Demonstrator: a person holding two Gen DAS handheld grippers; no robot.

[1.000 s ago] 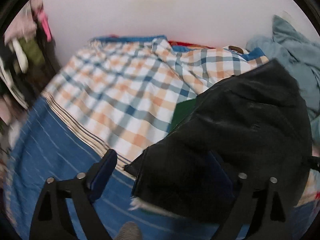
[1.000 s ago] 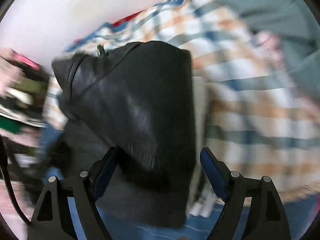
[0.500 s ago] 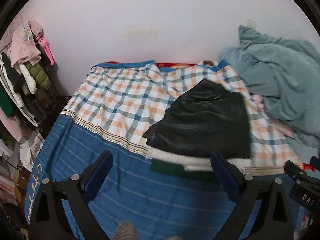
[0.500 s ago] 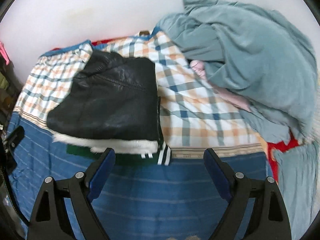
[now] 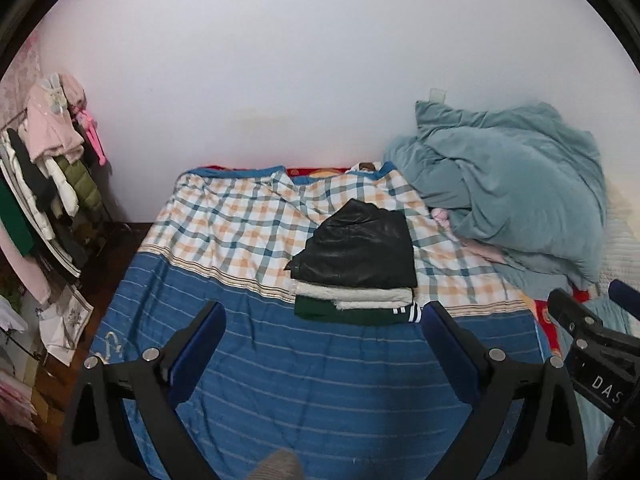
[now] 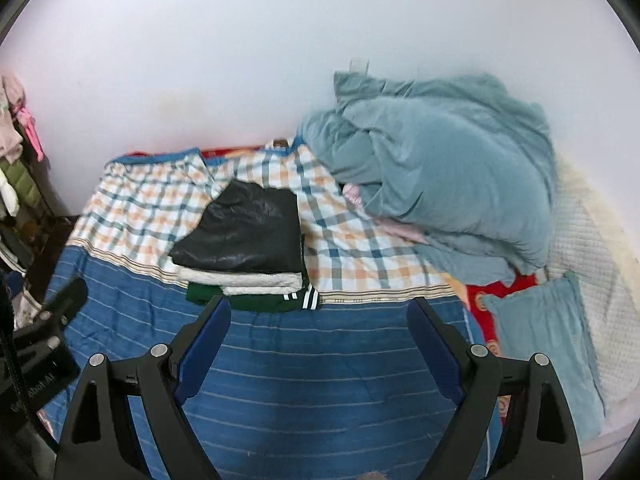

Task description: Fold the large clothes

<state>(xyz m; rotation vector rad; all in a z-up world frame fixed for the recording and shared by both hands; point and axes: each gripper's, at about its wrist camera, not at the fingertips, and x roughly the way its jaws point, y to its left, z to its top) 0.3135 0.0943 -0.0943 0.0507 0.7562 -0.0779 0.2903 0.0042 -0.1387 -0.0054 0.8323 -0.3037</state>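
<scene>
Left wrist view: both tongs, left (image 5: 322, 328) and right (image 6: 318, 322), have pulled back and up from the jacket (image 5: 360, 250). They stand open and empty. The jacket lies folded on the stack, ahead of them; this fold looks finished.

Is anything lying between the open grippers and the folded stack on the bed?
Nothing visible does. Only bare blue striped bedding lies between the left gripper, the right gripper and the folded stack.
</scene>
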